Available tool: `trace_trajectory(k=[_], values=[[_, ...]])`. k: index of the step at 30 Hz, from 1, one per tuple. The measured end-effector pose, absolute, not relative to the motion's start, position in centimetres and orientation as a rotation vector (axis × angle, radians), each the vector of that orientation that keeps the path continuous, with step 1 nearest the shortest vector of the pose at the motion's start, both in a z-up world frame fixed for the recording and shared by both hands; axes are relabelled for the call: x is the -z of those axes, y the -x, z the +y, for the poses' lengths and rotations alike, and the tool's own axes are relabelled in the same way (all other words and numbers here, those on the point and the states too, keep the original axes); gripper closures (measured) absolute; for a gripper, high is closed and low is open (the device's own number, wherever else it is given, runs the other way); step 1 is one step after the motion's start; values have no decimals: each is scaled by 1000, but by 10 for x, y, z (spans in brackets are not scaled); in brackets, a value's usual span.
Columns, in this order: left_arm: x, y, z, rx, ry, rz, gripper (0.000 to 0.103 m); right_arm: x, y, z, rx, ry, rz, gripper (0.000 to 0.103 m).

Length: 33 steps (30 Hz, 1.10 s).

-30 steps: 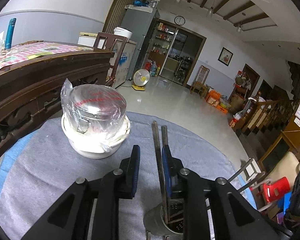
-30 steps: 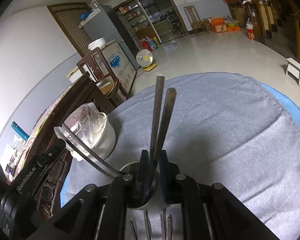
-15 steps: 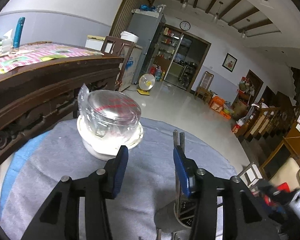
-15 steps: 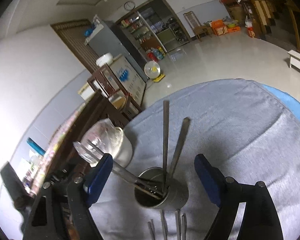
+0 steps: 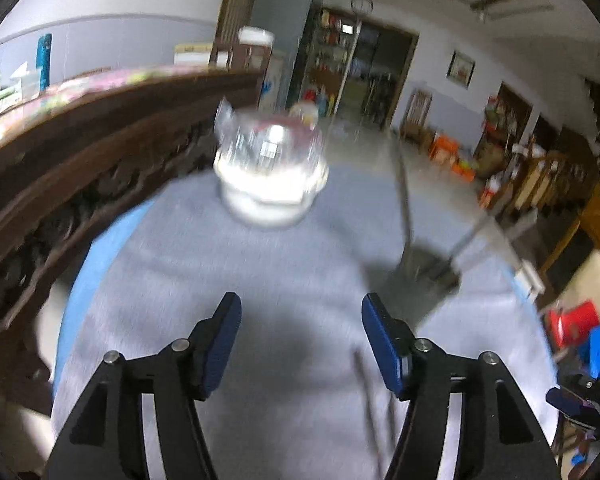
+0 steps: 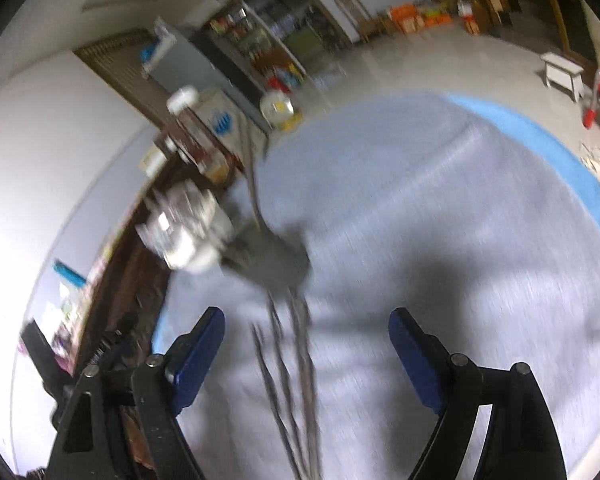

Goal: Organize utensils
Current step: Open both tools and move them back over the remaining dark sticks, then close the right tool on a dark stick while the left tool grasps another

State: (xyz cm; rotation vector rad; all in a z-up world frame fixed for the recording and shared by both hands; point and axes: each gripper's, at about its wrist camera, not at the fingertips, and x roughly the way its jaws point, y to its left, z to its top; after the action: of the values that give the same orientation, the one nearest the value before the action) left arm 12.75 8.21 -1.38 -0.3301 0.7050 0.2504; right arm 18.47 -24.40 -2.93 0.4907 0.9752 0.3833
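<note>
Both views were blurred. The left tool [image 5: 301, 320] hovered over the grey-clothed bench [image 5: 220, 280] with its jaws opening and nothing between them, and the right tool [image 6: 306, 330] stood spread wide and empty. The metal utensil cup [image 6: 272, 258] sat on the cloth just beside a white pot topped by clear plastic [image 6: 188, 232], handles [image 5: 402, 200] rising from it roughly upright and fanned. More utensils [image 6: 296, 380] lay flat, long axes running from the cup towards the right tool.

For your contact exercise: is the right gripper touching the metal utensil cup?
Apart. The right wrist view shows the right gripper open, grey cloth between its fingers and the metal utensil cup.
</note>
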Motion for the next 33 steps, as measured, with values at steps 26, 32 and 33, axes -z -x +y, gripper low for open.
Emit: trace_trajectory(k=[26, 32, 33], values=[[100, -69, 74, -196, 333, 979, 40, 115, -233, -142, -359, -137, 1339, 64], [105, -73, 74, -193, 340, 998, 40, 118, -243, -125, -338, -53, 1352, 67], [105, -73, 73, -192, 339, 997, 40, 120, -245, -123, -334, -44, 1359, 70]])
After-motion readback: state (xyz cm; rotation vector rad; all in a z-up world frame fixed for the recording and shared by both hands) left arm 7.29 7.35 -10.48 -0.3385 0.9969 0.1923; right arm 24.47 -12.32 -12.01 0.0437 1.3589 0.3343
